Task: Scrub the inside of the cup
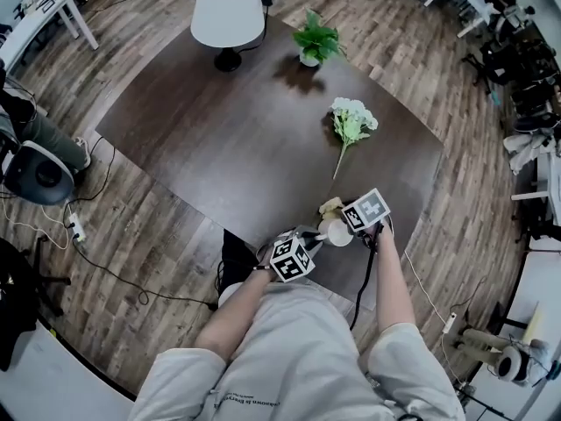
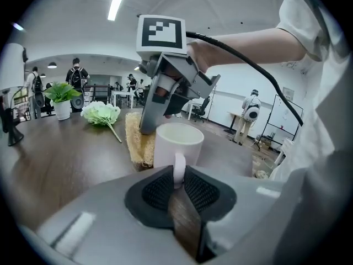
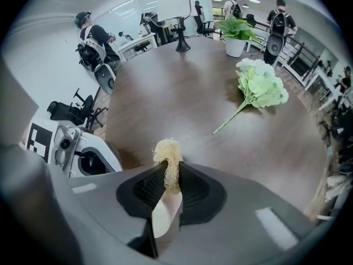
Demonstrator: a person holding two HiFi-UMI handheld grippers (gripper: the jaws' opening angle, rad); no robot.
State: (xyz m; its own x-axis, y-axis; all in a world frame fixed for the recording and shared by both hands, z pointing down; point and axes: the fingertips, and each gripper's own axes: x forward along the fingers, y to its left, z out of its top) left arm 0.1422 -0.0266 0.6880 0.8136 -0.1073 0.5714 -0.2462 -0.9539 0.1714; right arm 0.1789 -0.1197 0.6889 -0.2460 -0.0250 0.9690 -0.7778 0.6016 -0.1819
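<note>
A white cup (image 1: 336,231) stands near the front edge of the dark table (image 1: 245,147). My left gripper (image 1: 308,240) is shut on the cup's handle (image 2: 178,167), and the cup (image 2: 177,142) stands upright just beyond the left gripper (image 2: 179,174). My right gripper (image 1: 352,221) is shut on a yellowish loofah sponge (image 3: 168,158), whose frayed end sticks out past the right gripper (image 3: 171,174). In the left gripper view the loofah (image 2: 138,139) hangs just behind and left of the cup, outside its rim. Part of the cup (image 3: 164,220) shows under the right jaws.
Farther back on the table lie a bunch of pale green flowers (image 1: 351,121), a small potted plant (image 1: 316,42) and a white lamp (image 1: 228,11). An office chair (image 1: 35,172) and cables (image 1: 105,266) are on the wood floor at left. People stand in the background.
</note>
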